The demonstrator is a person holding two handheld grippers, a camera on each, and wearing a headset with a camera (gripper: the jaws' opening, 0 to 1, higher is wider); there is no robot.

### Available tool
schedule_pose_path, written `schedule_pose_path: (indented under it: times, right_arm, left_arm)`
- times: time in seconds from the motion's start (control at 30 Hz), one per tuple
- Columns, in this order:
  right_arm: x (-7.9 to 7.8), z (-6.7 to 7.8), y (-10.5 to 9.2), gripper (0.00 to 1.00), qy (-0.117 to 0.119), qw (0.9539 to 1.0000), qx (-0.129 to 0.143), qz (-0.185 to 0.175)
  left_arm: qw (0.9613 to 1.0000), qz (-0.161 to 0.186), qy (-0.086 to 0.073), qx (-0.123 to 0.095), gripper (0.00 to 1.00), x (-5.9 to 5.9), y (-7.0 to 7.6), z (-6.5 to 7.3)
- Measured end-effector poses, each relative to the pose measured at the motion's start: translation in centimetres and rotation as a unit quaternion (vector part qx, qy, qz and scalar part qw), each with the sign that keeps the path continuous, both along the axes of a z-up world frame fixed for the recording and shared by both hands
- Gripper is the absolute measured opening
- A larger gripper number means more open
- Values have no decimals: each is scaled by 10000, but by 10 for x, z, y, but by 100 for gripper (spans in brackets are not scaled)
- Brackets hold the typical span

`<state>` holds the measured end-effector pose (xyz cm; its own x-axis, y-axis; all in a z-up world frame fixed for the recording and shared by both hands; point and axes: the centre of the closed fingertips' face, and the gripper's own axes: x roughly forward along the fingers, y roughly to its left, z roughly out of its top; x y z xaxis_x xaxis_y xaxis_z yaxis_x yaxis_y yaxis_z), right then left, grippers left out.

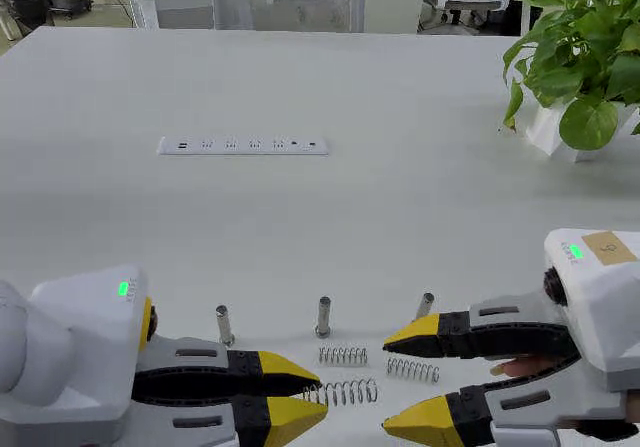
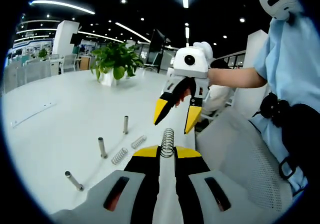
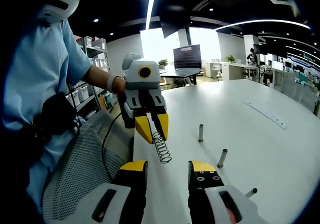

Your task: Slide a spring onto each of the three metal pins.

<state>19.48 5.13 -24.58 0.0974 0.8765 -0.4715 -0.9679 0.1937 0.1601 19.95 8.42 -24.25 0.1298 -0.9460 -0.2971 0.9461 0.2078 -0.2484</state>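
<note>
white table [image 1: 400, 197] — potted plant [image 1: 580, 57]

One end of the spring [image 1: 348, 392] hidden between the left tongs [image 1: 321, 394]; plant [image 1: 580, 62] cut by right edge

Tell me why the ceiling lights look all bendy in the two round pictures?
Left gripper view: the fisheye lens curves the ceiling lights into arcs. Right gripper view: the same curving, and the table edge bows too. Head view: little bend, so the table looks straight and evenly lit, without glare.
</note>
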Motion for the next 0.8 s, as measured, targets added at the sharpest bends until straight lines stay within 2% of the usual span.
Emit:
schedule_pose_path:
  times: [0.07,0.57,0.8]
  right_arm:
    - [-1,-1,2,21,5,10000,9,38]
    - [-8,-3,13,7,35,9992,-1,397]
    - [-10,-3,13,7,22,9991,-50,416]
  left_arm:
    - [10000,5,30,-39,7,-1,0,1]
    - [9997,-137,166,-127,7,-10,-1,4]
    - [9997,-147,172,-86,7,-11,-1,1]
